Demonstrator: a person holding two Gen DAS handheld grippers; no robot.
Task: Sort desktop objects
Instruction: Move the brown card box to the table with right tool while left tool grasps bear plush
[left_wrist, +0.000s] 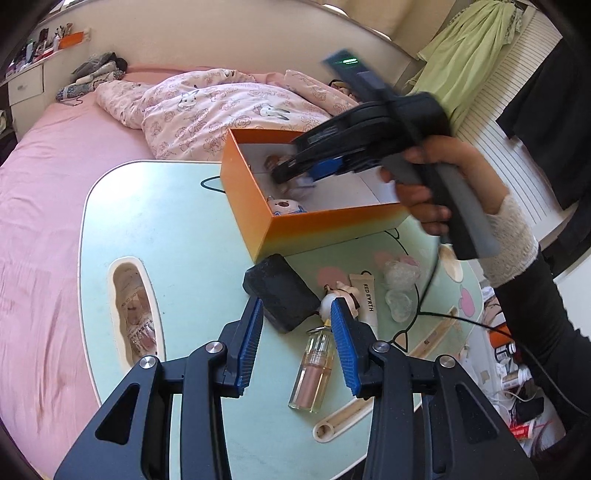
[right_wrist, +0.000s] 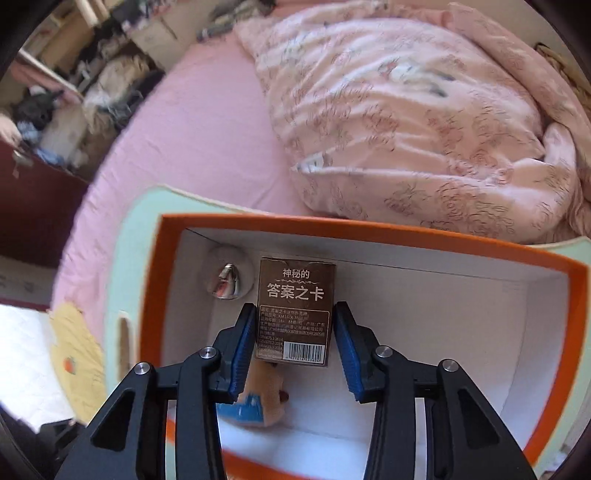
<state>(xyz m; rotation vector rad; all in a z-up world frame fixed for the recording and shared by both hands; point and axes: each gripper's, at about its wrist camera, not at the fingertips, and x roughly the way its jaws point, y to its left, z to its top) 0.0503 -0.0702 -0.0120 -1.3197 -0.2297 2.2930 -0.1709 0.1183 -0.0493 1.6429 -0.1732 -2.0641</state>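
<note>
Right wrist: right gripper (right_wrist: 294, 332) tilts into orange box (right_wrist: 369, 230)

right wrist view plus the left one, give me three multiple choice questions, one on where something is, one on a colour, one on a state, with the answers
1. Where is the brown card box?
A. on the pink bed
B. inside the orange box
C. on the floor

2. What colour is the table top?
A. pale green
B. red
C. black

3. How does the left gripper stand?
A. clamped on a bottle
B. open, holding nothing
C. out of view

Answers:
1 B: the box's white inner walls surround it in the right wrist view.
2 A: the bare surface beside the box is mint green.
3 B: its jaws stand apart with nothing between them.
</note>
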